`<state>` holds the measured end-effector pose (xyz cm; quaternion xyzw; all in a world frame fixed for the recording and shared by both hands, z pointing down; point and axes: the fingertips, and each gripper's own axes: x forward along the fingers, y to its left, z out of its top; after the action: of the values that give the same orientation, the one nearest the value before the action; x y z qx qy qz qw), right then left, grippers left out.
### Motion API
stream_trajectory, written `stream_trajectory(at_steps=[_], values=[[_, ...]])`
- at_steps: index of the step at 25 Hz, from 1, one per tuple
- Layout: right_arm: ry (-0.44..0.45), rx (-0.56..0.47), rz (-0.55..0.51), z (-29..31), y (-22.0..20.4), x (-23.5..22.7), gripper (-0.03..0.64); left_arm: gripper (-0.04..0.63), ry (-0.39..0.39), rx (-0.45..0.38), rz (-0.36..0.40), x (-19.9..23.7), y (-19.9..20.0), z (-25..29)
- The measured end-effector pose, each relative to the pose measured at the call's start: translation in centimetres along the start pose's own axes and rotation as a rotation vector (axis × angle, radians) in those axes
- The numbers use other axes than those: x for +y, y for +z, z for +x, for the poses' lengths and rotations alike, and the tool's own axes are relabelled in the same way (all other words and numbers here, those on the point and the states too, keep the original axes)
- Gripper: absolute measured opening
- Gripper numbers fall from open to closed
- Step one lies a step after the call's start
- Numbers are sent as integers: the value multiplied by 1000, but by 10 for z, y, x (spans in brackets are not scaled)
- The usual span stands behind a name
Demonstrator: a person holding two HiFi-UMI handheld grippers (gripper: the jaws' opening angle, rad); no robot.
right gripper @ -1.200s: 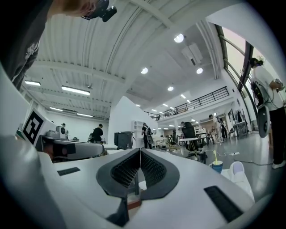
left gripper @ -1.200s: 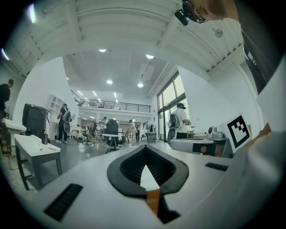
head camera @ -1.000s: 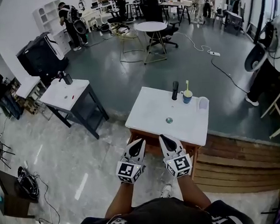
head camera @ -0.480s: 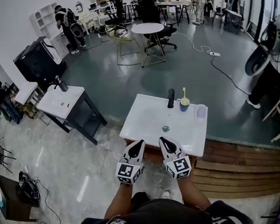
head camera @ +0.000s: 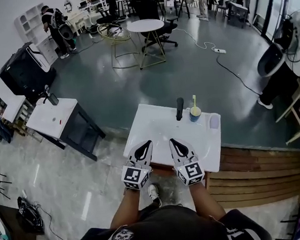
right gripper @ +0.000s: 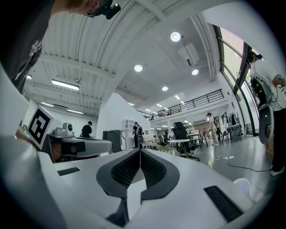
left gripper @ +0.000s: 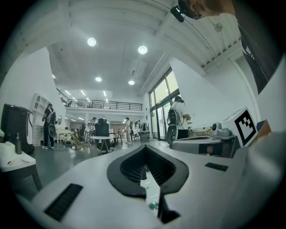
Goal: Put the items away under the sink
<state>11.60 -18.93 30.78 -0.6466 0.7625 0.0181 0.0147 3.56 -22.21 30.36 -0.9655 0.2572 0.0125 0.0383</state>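
Big white sink (head camera: 151,132) stands out in the open room, with a small white table (head camera: 46,118) well off to its left. A person stands at the sink's near edge with the left gripper (head camera: 148,142) and right gripper (head camera: 172,140) side by side and level. Both have their jaws pressed together on nothing. Along the far rim there's a black faucet (head camera: 180,109). Just beside it sits a blue cup (head camera: 195,114) with a toothbrush (head camera: 194,100) upright inside, then a clear cup (head camera: 214,121).
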Motion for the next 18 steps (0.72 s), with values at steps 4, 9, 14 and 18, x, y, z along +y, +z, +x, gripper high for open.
stream_trajectory(at_steps=[4,9,14,18], values=[[-50,-2,-10,31,0,-15,25,0,-47,-5,-8,24,-6,32],[-115,30,-19,54,-7,-28,25,0,-116,-12,-39,41,-11,59],[-183,47,-24,58,-2,-35,25,0,-210,-31,-55,39,-12,73],[-243,62,-37,58,-4,-42,25,0,-252,-37,-68,42,-14,81]])
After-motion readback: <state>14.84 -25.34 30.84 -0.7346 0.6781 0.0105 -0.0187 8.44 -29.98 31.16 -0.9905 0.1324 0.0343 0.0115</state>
